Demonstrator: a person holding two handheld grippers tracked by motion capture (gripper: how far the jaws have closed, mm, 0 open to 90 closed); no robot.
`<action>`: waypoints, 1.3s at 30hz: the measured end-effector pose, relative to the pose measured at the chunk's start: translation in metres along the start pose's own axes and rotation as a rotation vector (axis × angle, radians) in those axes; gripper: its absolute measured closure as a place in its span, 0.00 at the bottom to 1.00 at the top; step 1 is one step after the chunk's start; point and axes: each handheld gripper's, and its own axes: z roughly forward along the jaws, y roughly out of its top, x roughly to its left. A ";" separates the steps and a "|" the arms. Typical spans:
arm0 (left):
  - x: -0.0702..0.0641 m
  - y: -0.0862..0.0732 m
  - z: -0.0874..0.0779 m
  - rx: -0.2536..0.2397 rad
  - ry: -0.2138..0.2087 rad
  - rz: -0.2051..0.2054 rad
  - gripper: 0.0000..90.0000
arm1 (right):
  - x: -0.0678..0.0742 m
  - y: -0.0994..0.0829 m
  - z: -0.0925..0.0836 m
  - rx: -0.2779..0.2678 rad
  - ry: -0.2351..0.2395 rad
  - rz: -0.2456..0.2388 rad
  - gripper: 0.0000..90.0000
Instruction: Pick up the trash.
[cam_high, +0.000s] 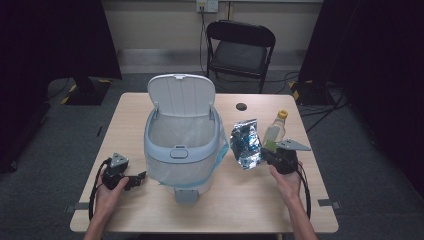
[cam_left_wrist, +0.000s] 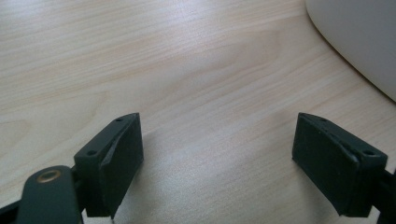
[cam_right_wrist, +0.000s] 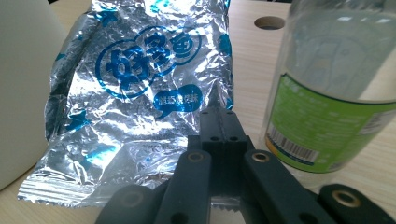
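**Right claw pinching foil packet; left claw spread over bare tabletop**

Tabletop (cam_high: 240, 210): light wood, with a small round hole (cam_high: 241, 106) near the far edge, right of centre.

Bin: a pale grey pedal bin (cam_high: 182, 152) stands at the centre of the tabletop. Its lid (cam_high: 181, 95) is raised upright at the far side. A clear liner with a blue edge (cam_high: 220, 155) hangs over the rim on the right. The pedal (cam_high: 186, 195) points toward the near edge.

Foil packet: a crinkled silver packet with blue print (cam_high: 245, 142) sits just right of the bin, between it and the bottle. In the right gripper view the packet (cam_right_wrist: 140, 88) is seen face-on, its sealed lower edge reaching down to the jaws.

Bottle: a clear bottle with a yellow cap and green label (cam_high: 276, 131) stands upright toward the right edge, just beside the packet. The right gripper view shows its label and barcode (cam_right_wrist: 322, 135) close on the right of the jaws.

Right claw (cam_high: 267, 154): held in the person's right hand (cam_high: 289, 180) near the right edge. In the right gripper view the jaws (cam_right_wrist: 218, 116) are pressed together on the packet's lower edge.

Left claw (cam_high: 140, 177): held in the person's left hand (cam_high: 109, 192) toward the near left corner, pointing at the bin. The left gripper view shows its jaws spread wide with bare wood between them, and the bin's wall (cam_left_wrist: 364, 42) at the upper right, apart from the jaws.
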 end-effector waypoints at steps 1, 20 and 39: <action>0.000 0.000 0.000 0.000 0.000 0.000 0.18 | -0.001 0.001 -0.003 -0.004 0.003 -0.001 1.00; 0.000 0.000 0.000 0.000 0.000 0.000 0.18 | 0.001 0.025 -0.037 -0.139 0.014 -0.007 1.00; 0.000 0.000 0.000 -0.001 0.000 0.000 0.18 | -0.002 0.058 -0.061 -0.235 0.048 0.018 1.00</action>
